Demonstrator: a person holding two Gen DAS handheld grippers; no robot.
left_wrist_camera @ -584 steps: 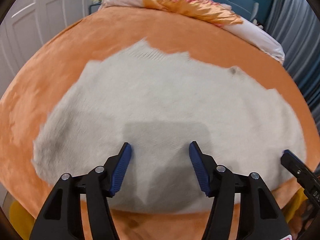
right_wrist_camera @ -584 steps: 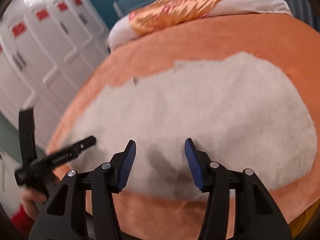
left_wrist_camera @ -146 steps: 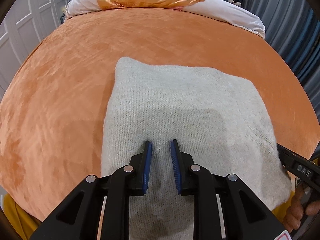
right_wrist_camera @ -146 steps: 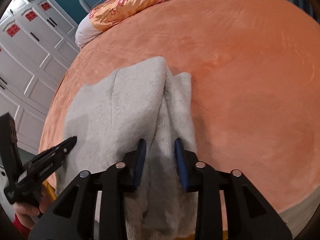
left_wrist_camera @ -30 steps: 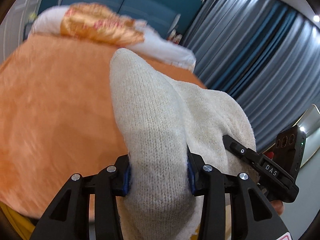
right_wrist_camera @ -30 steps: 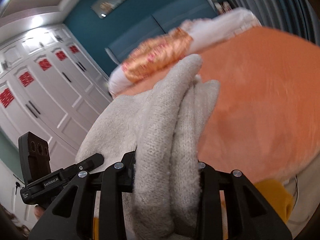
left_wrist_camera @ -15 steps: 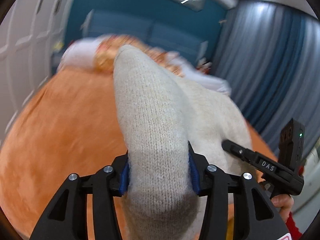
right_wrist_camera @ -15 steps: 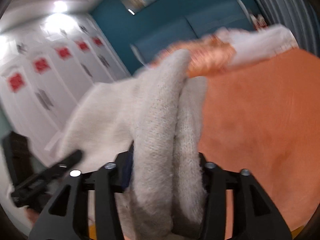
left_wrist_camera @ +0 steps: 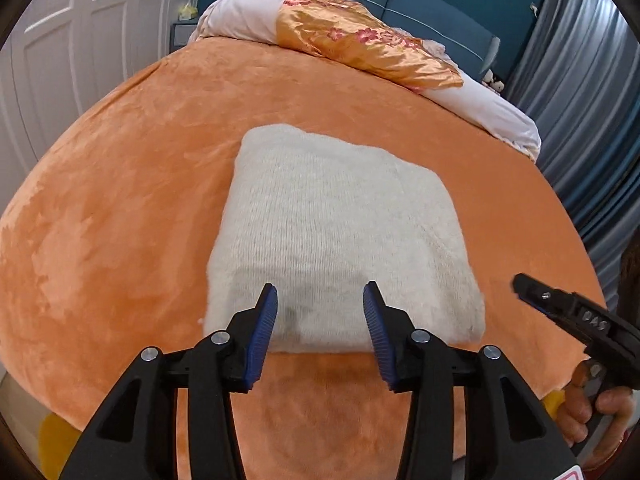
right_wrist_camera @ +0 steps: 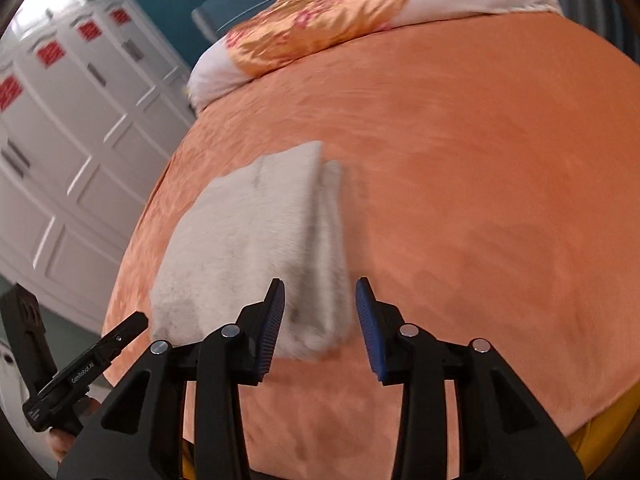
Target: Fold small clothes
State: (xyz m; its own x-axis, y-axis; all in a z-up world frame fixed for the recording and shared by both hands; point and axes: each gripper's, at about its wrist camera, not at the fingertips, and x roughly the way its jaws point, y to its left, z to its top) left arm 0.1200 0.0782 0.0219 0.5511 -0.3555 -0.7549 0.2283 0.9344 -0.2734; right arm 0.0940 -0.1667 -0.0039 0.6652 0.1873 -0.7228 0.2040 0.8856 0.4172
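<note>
A cream knitted sweater (left_wrist_camera: 336, 216) lies folded into a rough square on the orange bed cover (left_wrist_camera: 120, 160). My left gripper (left_wrist_camera: 320, 312) hovers over the sweater's near edge, open, with its blue pads clear of the knit. In the right wrist view the sweater (right_wrist_camera: 248, 232) shows its stacked layers along the right side. My right gripper (right_wrist_camera: 320, 312) hangs over the near right corner. Its jaws are closing, but the pads do not touch the cloth. The right tool's black body (left_wrist_camera: 580, 316) sits at the right, held by a hand (left_wrist_camera: 592, 408).
An orange satin quilt (left_wrist_camera: 360, 44) on white bedding lies across the head of the bed. White wardrobe doors (right_wrist_camera: 60, 140) stand to the left and grey-blue curtains (left_wrist_camera: 592, 100) to the right. Bare orange cover surrounds the sweater on all sides.
Both grippers held the sweater up in the air before. Now it lies flat and folded on the bed, and both grippers have let go and dropped lower with the jaws apart.
</note>
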